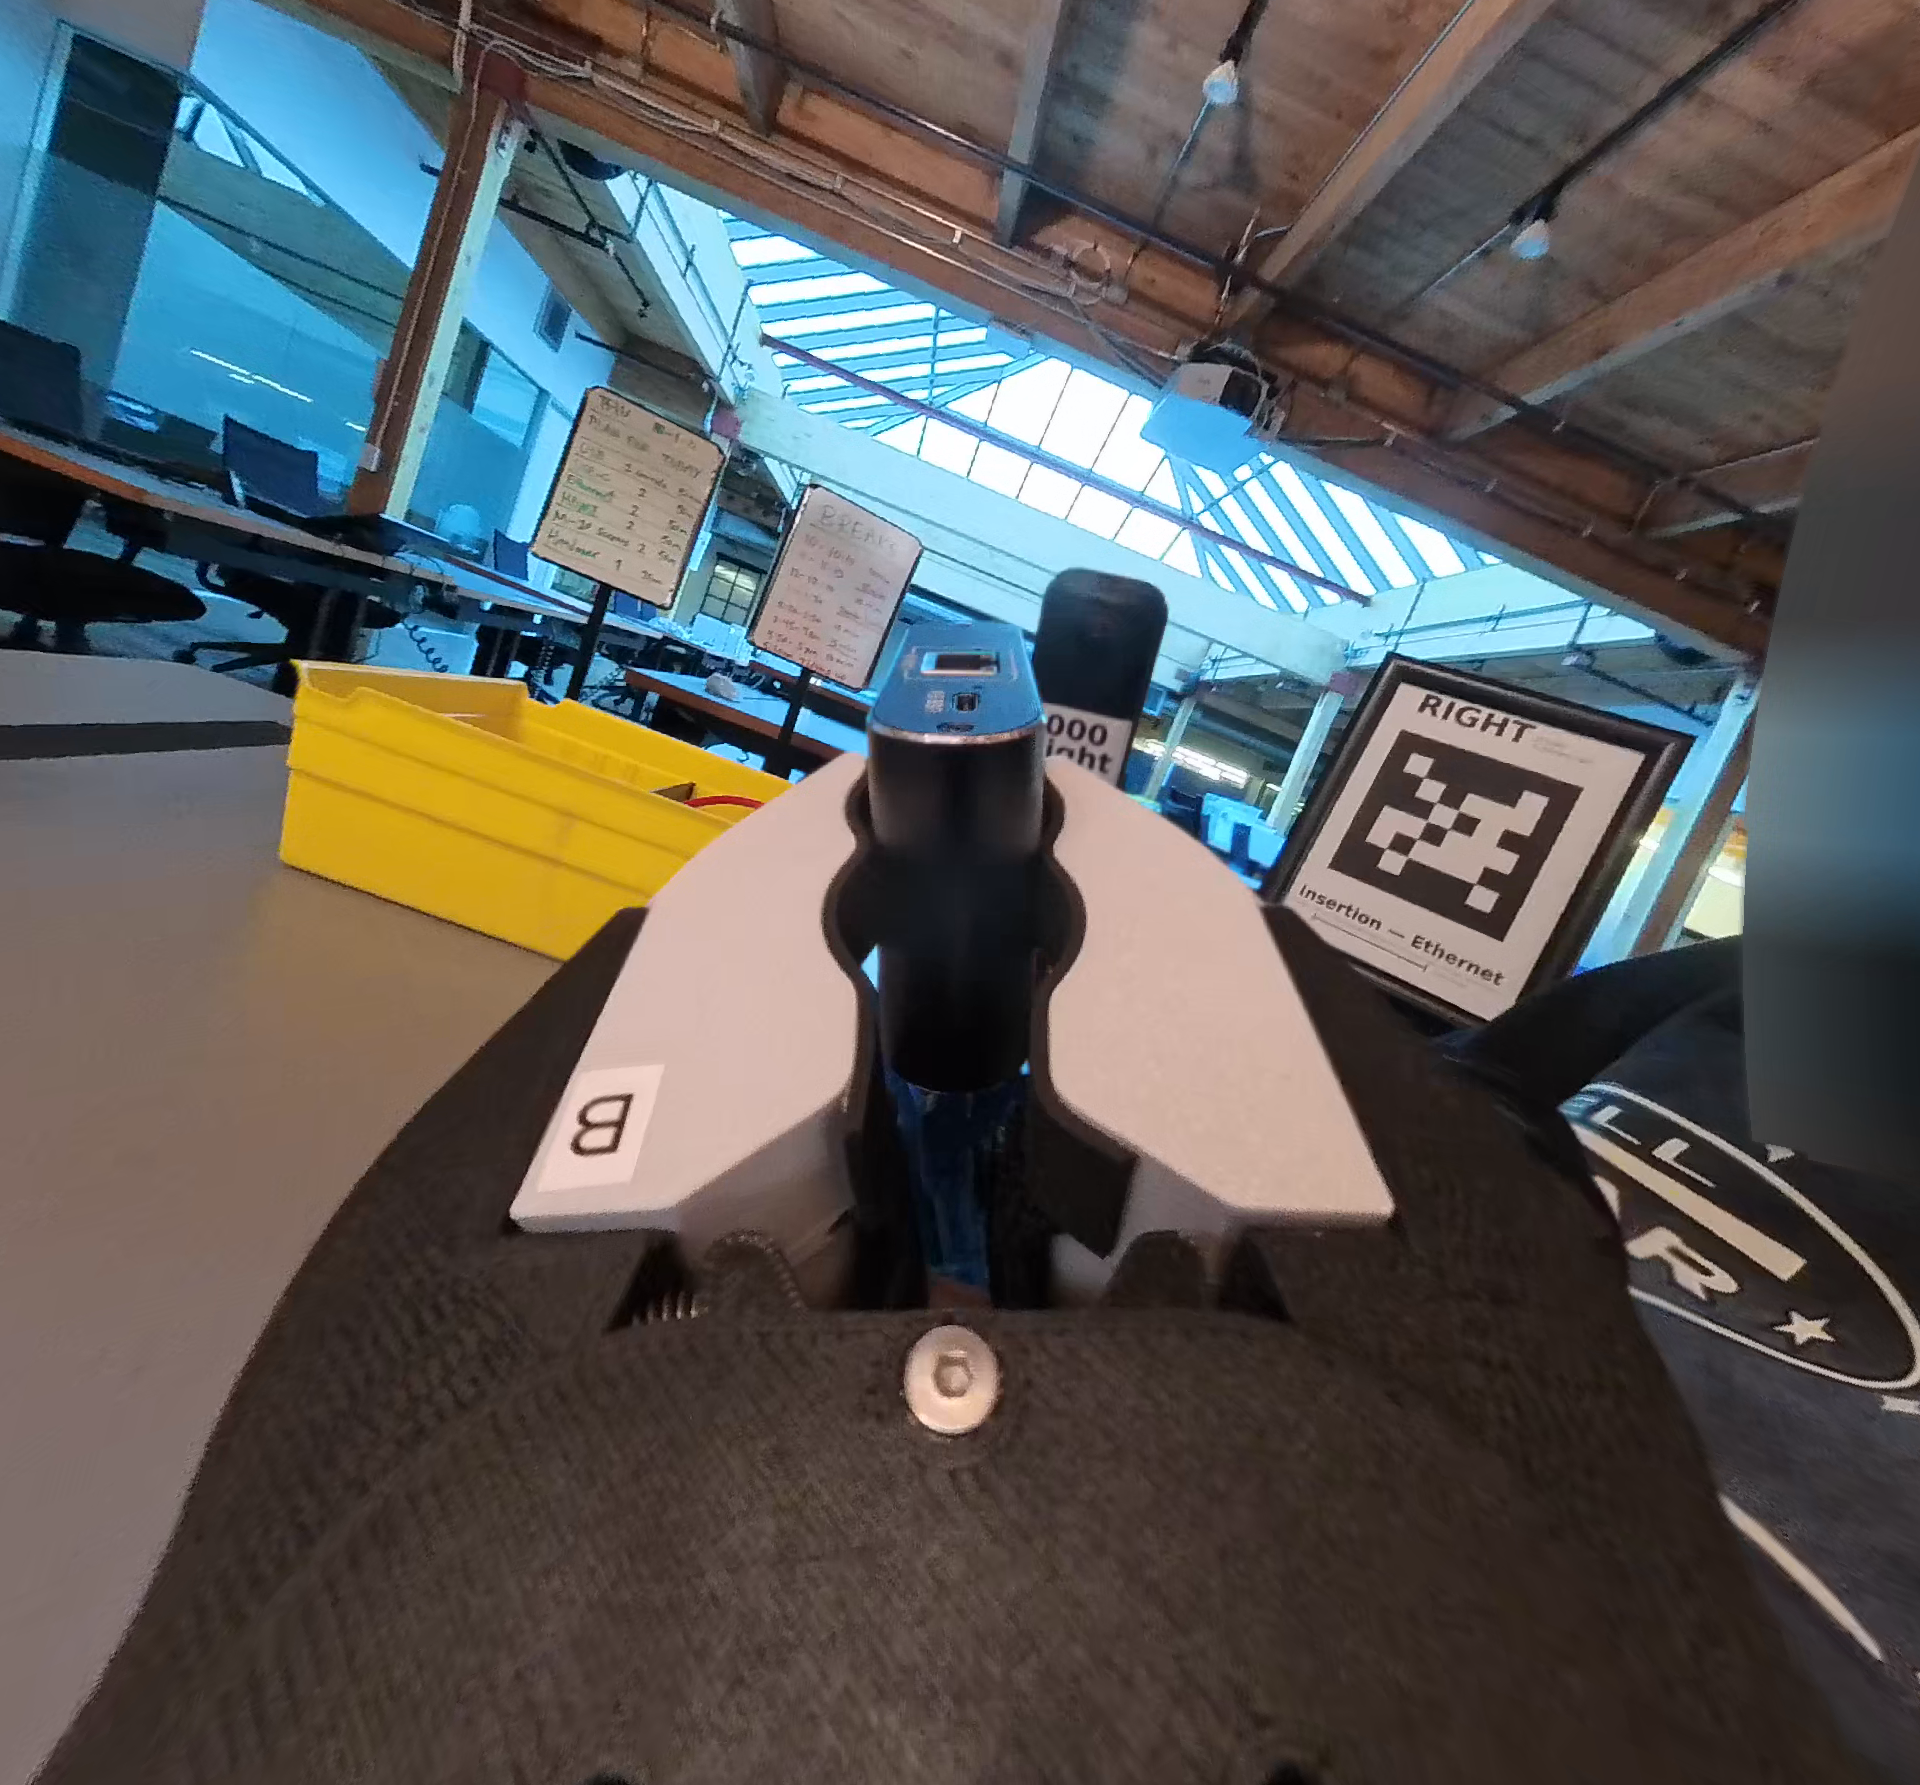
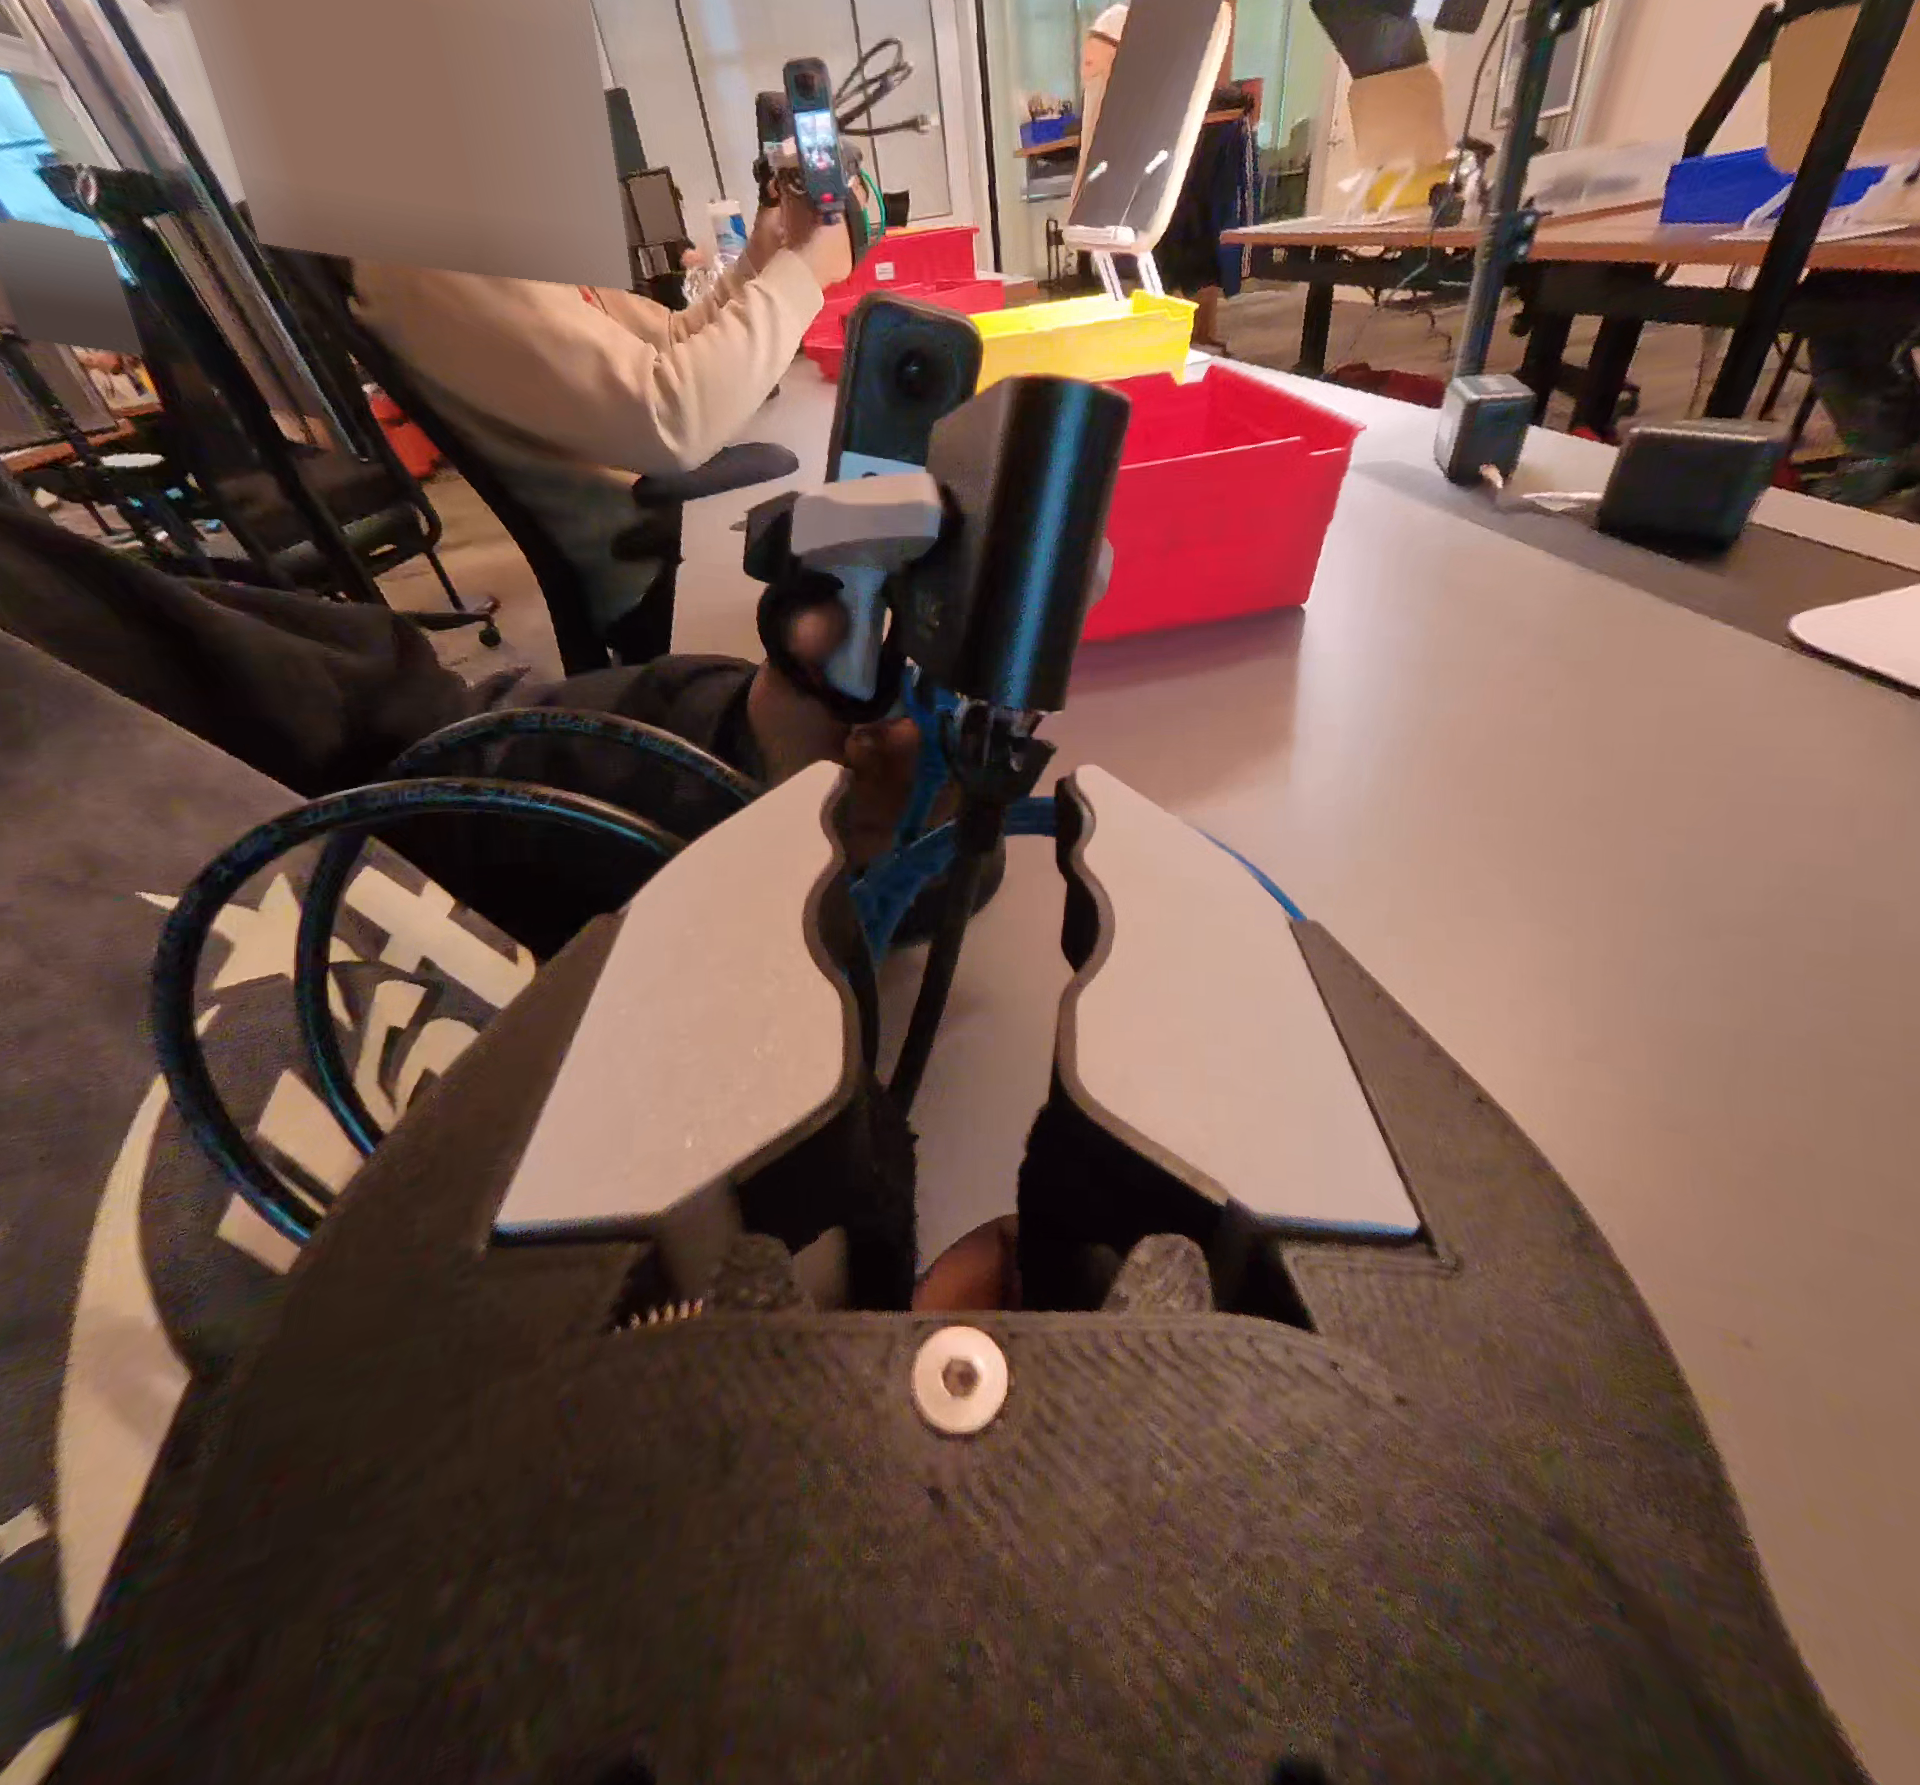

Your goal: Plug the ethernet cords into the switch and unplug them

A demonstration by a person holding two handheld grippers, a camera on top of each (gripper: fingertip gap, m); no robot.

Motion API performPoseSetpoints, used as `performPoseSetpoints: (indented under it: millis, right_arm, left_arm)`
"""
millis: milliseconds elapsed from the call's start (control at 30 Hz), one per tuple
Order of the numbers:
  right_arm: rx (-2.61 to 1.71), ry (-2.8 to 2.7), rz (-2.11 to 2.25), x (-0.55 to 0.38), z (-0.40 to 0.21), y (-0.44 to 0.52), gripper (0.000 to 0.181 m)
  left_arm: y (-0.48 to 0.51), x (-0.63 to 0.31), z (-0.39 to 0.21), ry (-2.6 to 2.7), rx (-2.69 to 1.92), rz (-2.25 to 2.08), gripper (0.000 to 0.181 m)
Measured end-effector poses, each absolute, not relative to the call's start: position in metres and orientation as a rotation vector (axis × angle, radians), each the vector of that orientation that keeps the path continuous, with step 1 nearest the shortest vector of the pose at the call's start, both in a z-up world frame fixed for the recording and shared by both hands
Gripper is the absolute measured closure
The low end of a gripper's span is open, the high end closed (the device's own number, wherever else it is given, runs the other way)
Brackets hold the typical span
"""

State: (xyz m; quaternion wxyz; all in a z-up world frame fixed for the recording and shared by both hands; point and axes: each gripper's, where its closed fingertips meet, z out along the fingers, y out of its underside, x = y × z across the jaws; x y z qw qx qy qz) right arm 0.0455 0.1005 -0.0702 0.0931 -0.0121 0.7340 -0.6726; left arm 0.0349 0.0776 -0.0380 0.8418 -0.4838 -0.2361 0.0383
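Observation:
My left gripper (image 1: 956, 800) is shut on the switch (image 1: 951, 862), a black oblong box with a blue metal end, held upright. In the right wrist view the left gripper (image 2: 868, 530) holds the switch (image 2: 1023, 540) above the table, with a black ethernet cord (image 2: 940, 956) and a blue ethernet cord (image 2: 914, 868) plugged in at its lower end. My right gripper (image 2: 945, 790) is open just below the switch. The black cord runs down through the gap between its fingers, close to the left finger, untouched by the right one. More black cord (image 2: 239, 904) lies coiled at the left.
A dark mat with a white logo (image 2: 104, 852) covers the grey table's left part. A red bin (image 2: 1216, 499) and a yellow bin (image 2: 1081, 338) stand behind the switch. Two small black boxes (image 2: 1683, 483) sit far right. A framed marker sign (image 1: 1475, 831) stands behind. A person's sleeve (image 2: 582, 385) is at left. There is about 5 cm between the tips of the two grippers.

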Motion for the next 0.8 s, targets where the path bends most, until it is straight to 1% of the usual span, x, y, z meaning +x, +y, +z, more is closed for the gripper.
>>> performPoseSetpoints:
  millis: [67, 133, 167, 233, 300, 333, 533, 567, 600, 633, 667, 700, 800]
  right_arm:
    - [-0.021, 2.13, -2.044, 0.047, -0.07, 0.093, 0.147]
    - [0.031, 2.032, -2.095, 0.045, -0.067, 0.091, 0.161]
    - [0.042, 1.998, -2.092, 0.045, -0.068, 0.09, 0.163]
    - [0.038, 1.974, -2.046, 0.047, -0.073, 0.089, 0.165]
    - [0.027, 1.979, -2.029, 0.048, -0.076, 0.088, 0.162]
    - [0.017, 1.972, -2.029, 0.049, -0.077, 0.088, 0.166]
    - [0.013, 1.895, -2.028, 0.052, -0.073, 0.09, 0.168]
    - [0.011, 1.89, -2.017, 0.053, -0.073, 0.091, 0.168]
    - [0.002, 1.896, -2.009, 0.054, -0.073, 0.09, 0.168]
    - [-0.013, 1.907, -1.999, 0.056, -0.074, 0.09, 0.168]
    - [-0.026, 1.919, -1.99, 0.058, -0.075, 0.089, 0.168]
    - [-0.018, 1.926, -1.993, 0.058, -0.076, 0.089, 0.168]
    - [0.085, 1.903, -2.008, 0.051, -0.074, 0.086, 0.167]
  left_arm:
    - [0.079, 0.036, -0.038, -0.494, -1.016, 0.064, 0.155]
    - [0.081, 0.037, -0.038, -0.491, -1.017, 0.053, 0.155]
    - [0.081, 0.038, -0.037, -0.489, -1.008, 0.049, 0.155]
    - [0.081, 0.037, -0.038, -0.492, -1.008, 0.047, 0.155]
    - [0.081, 0.037, -0.038, -0.492, -1.007, 0.05, 0.155]
    - [0.081, 0.037, -0.038, -0.49, -1.01, 0.051, 0.155]
    - [0.085, 0.042, -0.037, -0.459, -1.05, 0.072, 0.154]
    - [0.091, 0.044, -0.041, -0.448, -1.109, 0.067, 0.148]
    - [0.098, 0.045, -0.047, -0.446, -1.172, 0.064, 0.138]
    - [0.104, 0.046, -0.053, -0.441, -1.224, 0.074, 0.136]
    - [0.107, 0.048, -0.056, -0.425, -1.248, 0.095, 0.148]
    - [0.106, 0.047, -0.056, -0.423, -1.242, 0.123, 0.153]
    - [0.102, 0.041, -0.055, -0.464, -1.2, 0.115, 0.154]
